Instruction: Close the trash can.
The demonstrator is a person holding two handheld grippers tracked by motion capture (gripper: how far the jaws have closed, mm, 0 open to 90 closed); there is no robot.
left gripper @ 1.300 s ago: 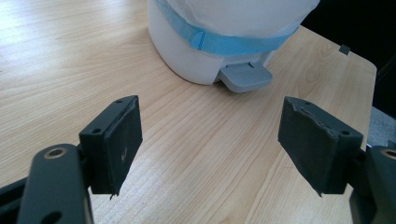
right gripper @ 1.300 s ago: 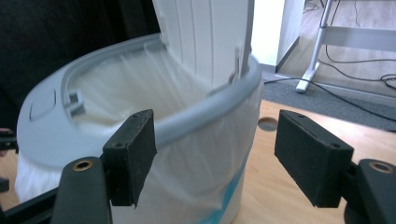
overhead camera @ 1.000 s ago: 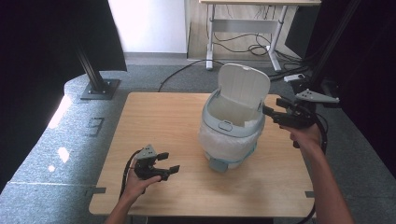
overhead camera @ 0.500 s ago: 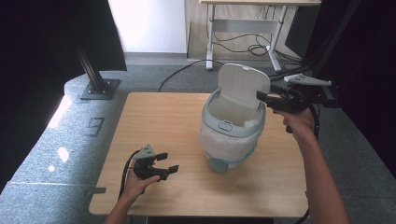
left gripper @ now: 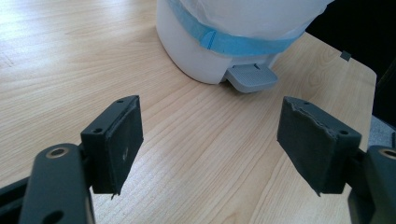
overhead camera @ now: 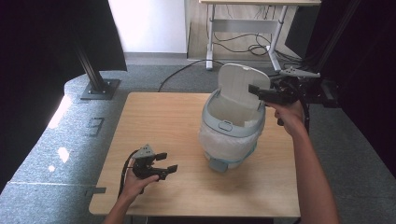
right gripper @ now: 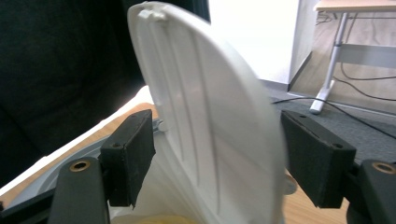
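Observation:
A white pedal bin (overhead camera: 231,135) with a pale blue rim and a white liner stands on the right half of the wooden table (overhead camera: 159,116). Its lid (overhead camera: 240,86) is raised upright. My right gripper (overhead camera: 256,89) is level at the lid's right edge, jaws open. In the right gripper view the lid (right gripper: 205,116) stands just ahead, spanning the gap of my right gripper (right gripper: 215,158); the pads are apart from it. My left gripper (overhead camera: 167,163) rests near the table's front left, open, holding nothing. My left gripper (left gripper: 210,140) faces the bin (left gripper: 205,56) and its grey pedal (left gripper: 252,77).
A black stand base (overhead camera: 98,88) sits on the grey floor at the left. Behind the table, a desk frame (overhead camera: 212,32) stands with cables on the floor. Black curtains hang at both sides. Bare wood lies between the left gripper and the bin.
My right gripper has moved left and a little up, from the bin's right side to the lid's edge. The left gripper and the bin have stayed put.

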